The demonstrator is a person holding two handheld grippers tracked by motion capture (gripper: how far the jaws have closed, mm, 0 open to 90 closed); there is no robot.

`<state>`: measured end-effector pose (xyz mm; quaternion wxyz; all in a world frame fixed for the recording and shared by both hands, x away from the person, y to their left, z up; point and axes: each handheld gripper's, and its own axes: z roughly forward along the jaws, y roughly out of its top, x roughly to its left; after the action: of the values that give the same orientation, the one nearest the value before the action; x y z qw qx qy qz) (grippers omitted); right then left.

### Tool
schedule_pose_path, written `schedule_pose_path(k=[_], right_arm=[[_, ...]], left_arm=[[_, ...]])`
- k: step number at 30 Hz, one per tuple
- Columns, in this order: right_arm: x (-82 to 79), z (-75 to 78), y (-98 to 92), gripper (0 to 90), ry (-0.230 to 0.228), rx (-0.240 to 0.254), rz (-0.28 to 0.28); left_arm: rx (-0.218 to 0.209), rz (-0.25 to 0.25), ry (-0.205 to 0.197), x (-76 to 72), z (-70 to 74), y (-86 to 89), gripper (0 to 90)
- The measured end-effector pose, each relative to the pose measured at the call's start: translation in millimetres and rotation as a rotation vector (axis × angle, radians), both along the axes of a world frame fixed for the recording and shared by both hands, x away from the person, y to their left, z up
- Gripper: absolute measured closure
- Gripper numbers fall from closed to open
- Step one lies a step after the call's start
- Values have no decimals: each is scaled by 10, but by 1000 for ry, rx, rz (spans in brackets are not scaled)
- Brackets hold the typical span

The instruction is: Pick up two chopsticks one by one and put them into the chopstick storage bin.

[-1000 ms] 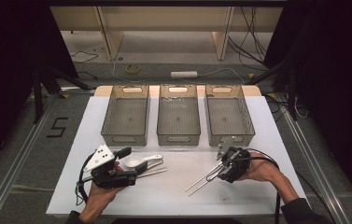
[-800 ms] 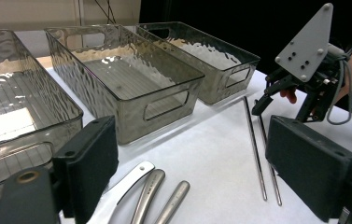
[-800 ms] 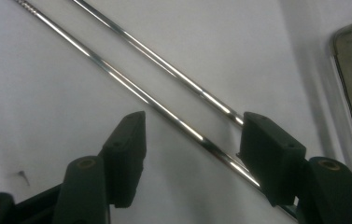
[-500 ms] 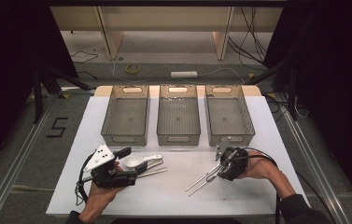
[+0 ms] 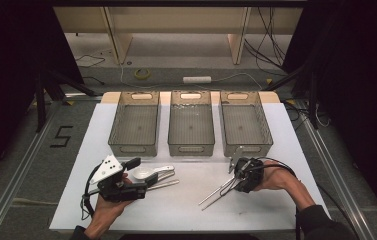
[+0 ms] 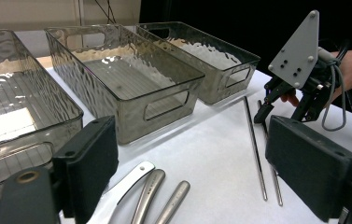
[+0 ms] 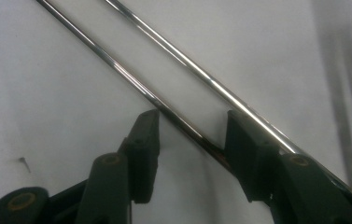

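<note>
The white counter [image 5: 186, 205] carries three clear bins [image 5: 191, 129] in a row. Near its front right lie two metal rods [image 5: 215, 196]. The right gripper [image 5: 237, 176] is down over their upper ends, its jaws just closing, one rod between them, pads not yet pressing. The left gripper [image 5: 148, 181] hovers wide open over a spoon [image 5: 148, 173], holding nothing.

In the right gripper view both metal rods [image 7: 173, 112] run off the top edge, and their near ends slip under the right-hand jaw. In the left gripper view the cutlery handles [image 6: 152, 198] are cut by the bottom edge, their heads unseen, and the leftmost bin [image 6: 19, 116] runs off the left side. From the high view, the spoon [image 5: 148, 174] partly hides behind the left gripper [image 5: 143, 182].
</note>
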<state>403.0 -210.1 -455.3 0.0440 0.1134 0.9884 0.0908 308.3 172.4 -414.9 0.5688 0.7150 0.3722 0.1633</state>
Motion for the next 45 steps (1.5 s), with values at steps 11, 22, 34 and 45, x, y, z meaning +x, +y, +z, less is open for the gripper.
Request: schedule_pose_path(k=[11, 22, 34, 45], right_arm=[[-39, 15, 32, 662, 23, -36, 20], [-109, 13, 49, 757, 0, -49, 82], [-158, 27, 82, 828, 19, -84, 106], [-190, 38, 70, 859, 11, -85, 137]], left_arm=[[1, 4, 0, -12, 3, 12, 168], [-6, 11, -3, -10, 10, 24, 170], [-7, 10, -3, -11, 9, 23, 170], [-4, 8, -3, -8, 8, 20, 170]])
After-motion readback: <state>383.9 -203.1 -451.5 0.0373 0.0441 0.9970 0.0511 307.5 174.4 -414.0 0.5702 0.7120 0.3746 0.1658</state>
